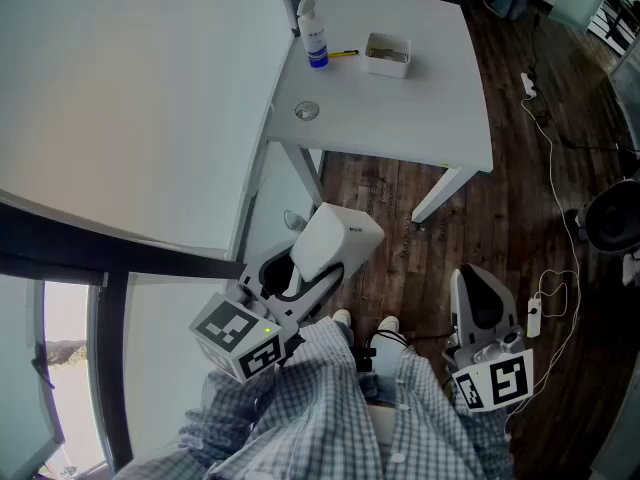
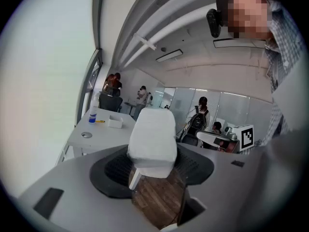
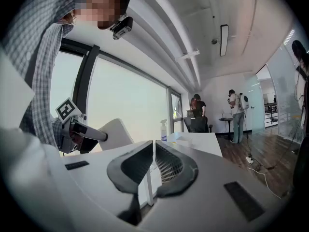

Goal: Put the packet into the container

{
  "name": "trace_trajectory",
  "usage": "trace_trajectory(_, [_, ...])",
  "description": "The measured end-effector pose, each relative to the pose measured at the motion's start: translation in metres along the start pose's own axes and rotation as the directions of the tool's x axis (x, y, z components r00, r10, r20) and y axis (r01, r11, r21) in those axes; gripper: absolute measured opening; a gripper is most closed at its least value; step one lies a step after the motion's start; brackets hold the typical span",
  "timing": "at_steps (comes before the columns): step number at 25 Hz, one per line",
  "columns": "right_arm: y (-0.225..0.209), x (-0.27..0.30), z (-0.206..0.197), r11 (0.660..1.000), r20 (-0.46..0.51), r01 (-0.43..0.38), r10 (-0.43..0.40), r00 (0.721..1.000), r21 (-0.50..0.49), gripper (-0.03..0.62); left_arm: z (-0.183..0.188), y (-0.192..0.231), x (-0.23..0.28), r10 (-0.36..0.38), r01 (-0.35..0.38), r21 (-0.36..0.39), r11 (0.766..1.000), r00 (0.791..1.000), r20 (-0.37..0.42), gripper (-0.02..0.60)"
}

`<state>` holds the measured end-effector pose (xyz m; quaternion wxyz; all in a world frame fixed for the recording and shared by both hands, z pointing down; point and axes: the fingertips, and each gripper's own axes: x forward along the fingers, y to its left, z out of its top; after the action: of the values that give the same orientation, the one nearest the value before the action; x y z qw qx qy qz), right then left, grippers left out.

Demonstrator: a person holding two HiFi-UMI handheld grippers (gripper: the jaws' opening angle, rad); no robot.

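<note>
1. Left gripper (image 2: pixel 155 170) is clamped on the white packet (image 2: pixel 152 139); the right gripper (image 3: pixel 153 164) has its jaws together with nothing between them
2. No print shows on the packet; the blue label on the spray bottle (image 1: pixel 314 36) is too small to read
3. The container (image 1: pixel 388 54) sits on the white table (image 1: pixel 420 118), well apart from the packet, its contents unclear
4. The packet's long axis runs on from the jaws, toward the table

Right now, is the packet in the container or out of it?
Out: the left gripper holds the packet above the floor, far from the container on the table.
</note>
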<state>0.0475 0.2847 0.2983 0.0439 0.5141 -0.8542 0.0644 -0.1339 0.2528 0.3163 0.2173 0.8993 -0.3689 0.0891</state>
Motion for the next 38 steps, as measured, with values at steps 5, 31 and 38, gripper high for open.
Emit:
trace_trajectory(5, [0.002, 0.002, 0.001, 1.000, 0.000, -0.007, 0.007, 1.000, -0.003, 0.026, 0.000, 0.000, -0.001, 0.002, -0.002, 0.001, 1.000, 1.000, -0.001, 0.262])
trace_trajectory(31, [0.022, 0.012, -0.009, 0.999, -0.058, 0.031, -0.033, 0.998, -0.027, 0.028, -0.001, 0.019, -0.010, -0.037, 0.037, 0.014, 0.999, 0.999, -0.011, 0.262])
trace_trajectory(38, [0.045, 0.023, -0.008, 0.998, -0.055, 0.028, -0.030, 0.998, -0.049, 0.026, 0.001, 0.037, -0.024, -0.041, 0.041, 0.020, 0.999, 0.999, 0.003, 0.262])
